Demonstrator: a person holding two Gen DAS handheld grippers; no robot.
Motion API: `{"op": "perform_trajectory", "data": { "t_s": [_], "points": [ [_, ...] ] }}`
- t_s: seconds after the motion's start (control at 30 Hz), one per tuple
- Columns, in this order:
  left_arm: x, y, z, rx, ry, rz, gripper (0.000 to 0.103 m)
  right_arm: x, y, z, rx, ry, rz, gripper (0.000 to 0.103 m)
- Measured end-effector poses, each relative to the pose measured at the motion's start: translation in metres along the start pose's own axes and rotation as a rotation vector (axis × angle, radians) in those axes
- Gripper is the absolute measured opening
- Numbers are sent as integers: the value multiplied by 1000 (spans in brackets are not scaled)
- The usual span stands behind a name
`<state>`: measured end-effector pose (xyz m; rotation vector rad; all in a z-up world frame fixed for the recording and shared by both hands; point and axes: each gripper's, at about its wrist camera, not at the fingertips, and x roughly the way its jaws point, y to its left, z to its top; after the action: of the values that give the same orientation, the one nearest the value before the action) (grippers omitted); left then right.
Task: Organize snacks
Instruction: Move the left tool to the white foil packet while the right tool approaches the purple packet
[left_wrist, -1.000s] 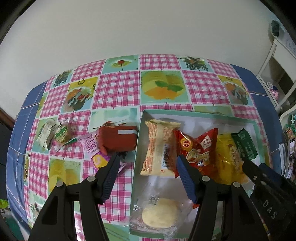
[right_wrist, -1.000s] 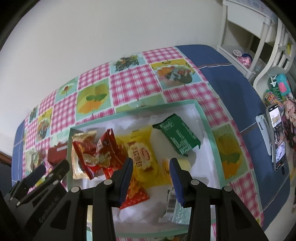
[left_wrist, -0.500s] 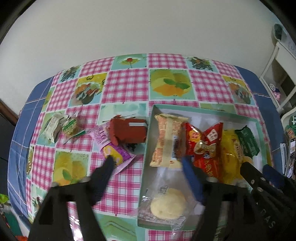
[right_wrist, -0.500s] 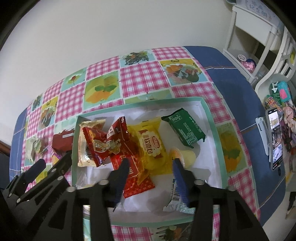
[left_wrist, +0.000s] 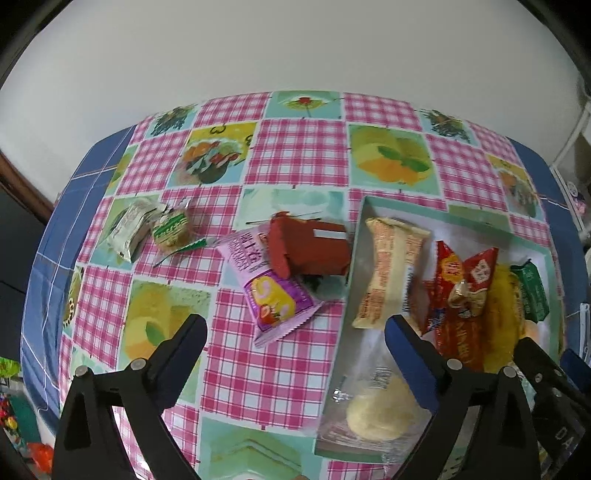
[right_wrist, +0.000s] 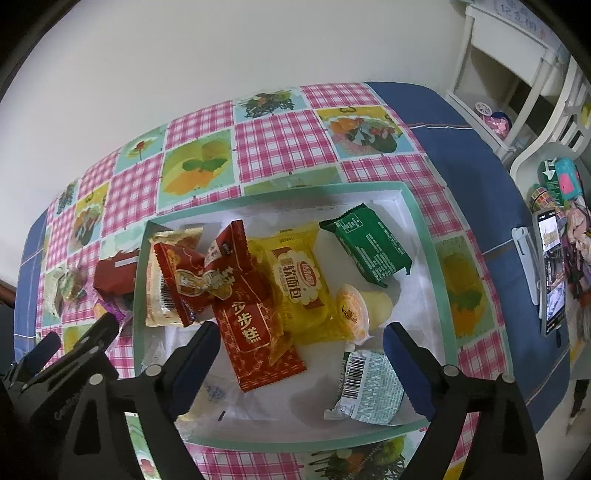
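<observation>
A teal-rimmed white box (right_wrist: 424, 236) holds several snacks: red packets (right_wrist: 255, 325), a yellow packet (right_wrist: 299, 277), a green packet (right_wrist: 369, 243), a jelly cup (right_wrist: 354, 310) and a clear-wrapped bun (left_wrist: 376, 410). The box also shows in the left wrist view (left_wrist: 354, 236). Left of it on the table lie a dark red box (left_wrist: 314, 251), a purple packet (left_wrist: 269, 291) and two small packets (left_wrist: 173, 229). My left gripper (left_wrist: 295, 336) is open and empty above the purple packet. My right gripper (right_wrist: 301, 343) is open and empty over the box.
The checked tablecloth (left_wrist: 295, 155) covers the table against a white wall. A phone on a stand (right_wrist: 550, 273) and white shelves (right_wrist: 517, 92) are at the right beyond the table edge.
Both grippers have pulled back and up, and both have opened wider. My left view has shifted left toward the loose snacks. Nothing on the table has moved.
</observation>
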<state>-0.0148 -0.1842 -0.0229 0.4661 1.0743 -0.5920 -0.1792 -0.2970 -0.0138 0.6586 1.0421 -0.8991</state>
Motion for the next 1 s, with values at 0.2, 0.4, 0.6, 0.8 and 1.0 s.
{"op": "perform_trajectory", "data": {
  "t_s": [0.2,0.4,0.6,0.8,1.0],
  "points": [
    [4,11,1,-36,16,18,100,2,1,0,-7,-3,-2,100],
    [5,22,3,-68,14,10,100,2,3,0,1,-6,-1,103],
    [9,40,7,-103,27,2,100,3,4,0,5,-3,-1,103],
    [16,71,9,-169,48,6,100,5,17,-1,-12,-2,6,103],
    [21,106,10,-238,58,24,100,4,45,-1,-53,-2,30,103]
  ]
}}
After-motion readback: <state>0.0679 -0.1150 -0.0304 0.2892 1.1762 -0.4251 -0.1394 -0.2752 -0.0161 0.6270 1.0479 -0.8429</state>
